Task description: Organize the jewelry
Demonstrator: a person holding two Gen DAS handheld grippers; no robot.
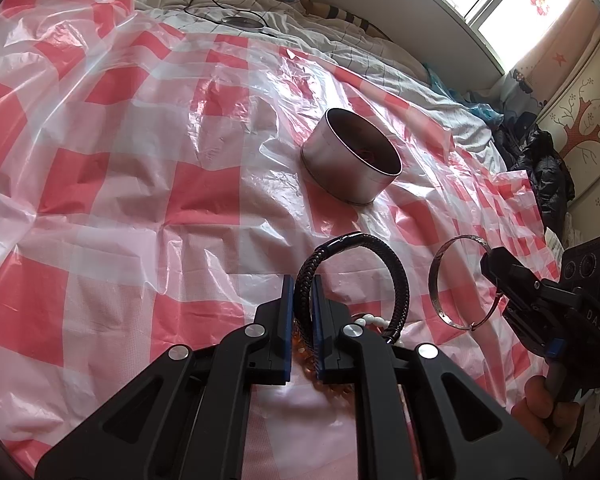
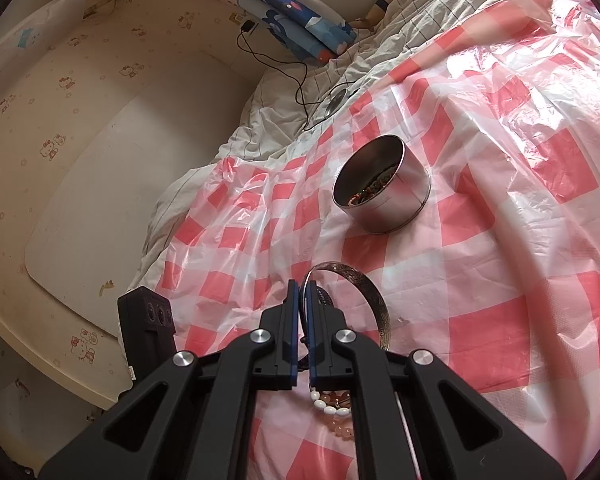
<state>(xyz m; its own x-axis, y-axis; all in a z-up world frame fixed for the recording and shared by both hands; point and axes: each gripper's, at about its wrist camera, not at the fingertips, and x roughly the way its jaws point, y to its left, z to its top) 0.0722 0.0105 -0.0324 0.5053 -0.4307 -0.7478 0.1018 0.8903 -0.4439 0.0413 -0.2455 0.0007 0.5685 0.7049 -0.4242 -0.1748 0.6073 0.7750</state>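
while both claws hold clamped loads, left gripper (image 1: pixel 302 292) on braided bracelet (image 1: pixel 396 280), right gripper (image 2: pixel 303 300) on silver bangle (image 2: pixel 364 280), tin (image 1: pixel 352 156) sits ahead on the cloth, roughly equally near both.

Four bracelets (image 1: pixel 356 276), one tin (image 1: pixel 350 156).

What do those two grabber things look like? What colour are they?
Both are black plastic. The left gripper and the right gripper each have two straight fingers lined with blue pads, joined to angled black arms by round silver bolts. Seen from the left camera, the right gripper's body carries white letters, DAS, and three round holes. No cables show.
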